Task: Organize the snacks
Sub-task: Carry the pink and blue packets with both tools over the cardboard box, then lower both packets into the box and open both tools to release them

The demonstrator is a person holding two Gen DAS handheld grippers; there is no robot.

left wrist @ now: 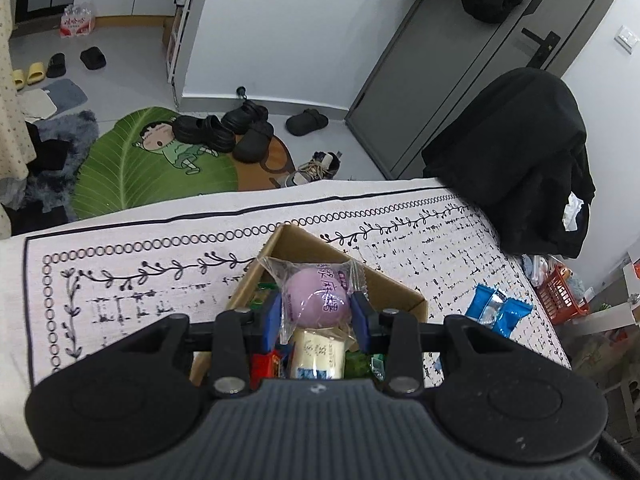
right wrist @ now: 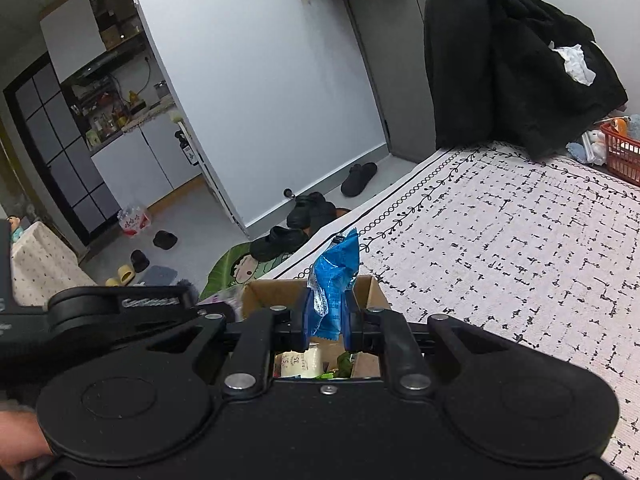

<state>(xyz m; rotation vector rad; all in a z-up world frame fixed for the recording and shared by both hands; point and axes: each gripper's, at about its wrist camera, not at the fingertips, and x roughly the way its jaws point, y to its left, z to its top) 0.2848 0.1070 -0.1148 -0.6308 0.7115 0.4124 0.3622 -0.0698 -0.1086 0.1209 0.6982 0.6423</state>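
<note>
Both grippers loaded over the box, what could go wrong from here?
1. The left gripper grips the purple mochi pack across its soft round body; squeezing may deform it.
2. The right gripper pinches the blue packet low, top flopping; it may catch the cardboard box rim.
3. Both tools crowd one small box; they could collide.

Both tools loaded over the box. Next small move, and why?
Probably open the left tool: its purple mochi packet already hangs above the cardboard box, over the snacks inside. The right tool can drop its blue packet after.
</note>
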